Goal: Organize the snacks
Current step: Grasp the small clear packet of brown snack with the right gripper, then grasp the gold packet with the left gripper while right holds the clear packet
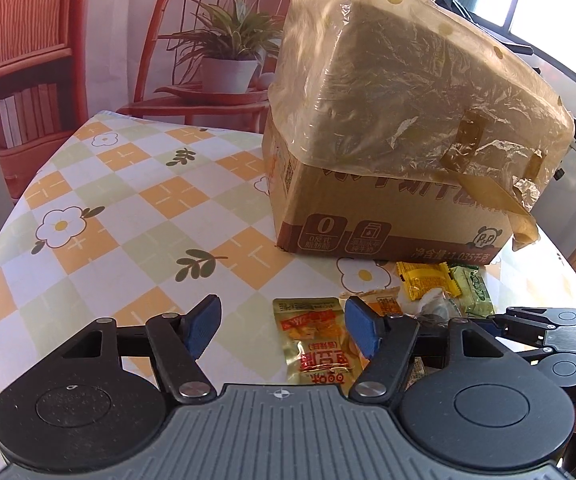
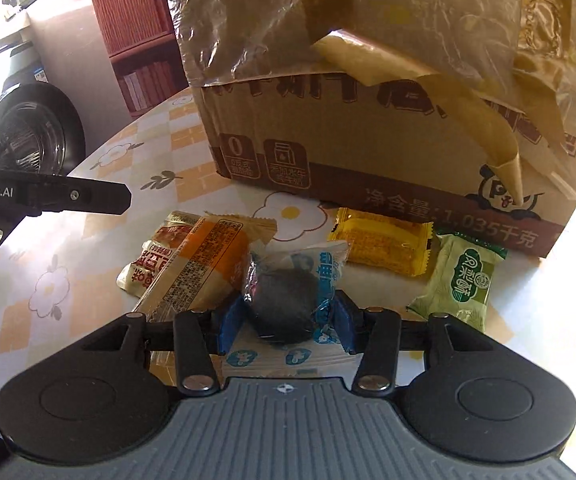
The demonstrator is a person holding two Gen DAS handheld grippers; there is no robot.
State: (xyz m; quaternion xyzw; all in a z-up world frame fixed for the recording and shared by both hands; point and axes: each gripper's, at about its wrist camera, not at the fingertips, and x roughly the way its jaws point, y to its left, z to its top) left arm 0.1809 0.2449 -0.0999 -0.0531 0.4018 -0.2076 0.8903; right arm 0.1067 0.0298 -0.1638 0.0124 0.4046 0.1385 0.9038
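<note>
Your right hand-held gripper (image 2: pixel 286 322) is clamped on a clear packet (image 2: pixel 288 296) holding a dark round cake, ahead of it a yellow packet (image 2: pixel 381 246) and green packet (image 2: pixel 457 280). Beyond stands a cardboard box (image 2: pixel 367 152) printed "1.035千克", draped in crinkled film. Your left hand-held gripper (image 1: pixel 284 330) hangs open over a gold pouch (image 1: pixel 313 340) on the flower-checked bench (image 1: pixel 128 200).
</note>
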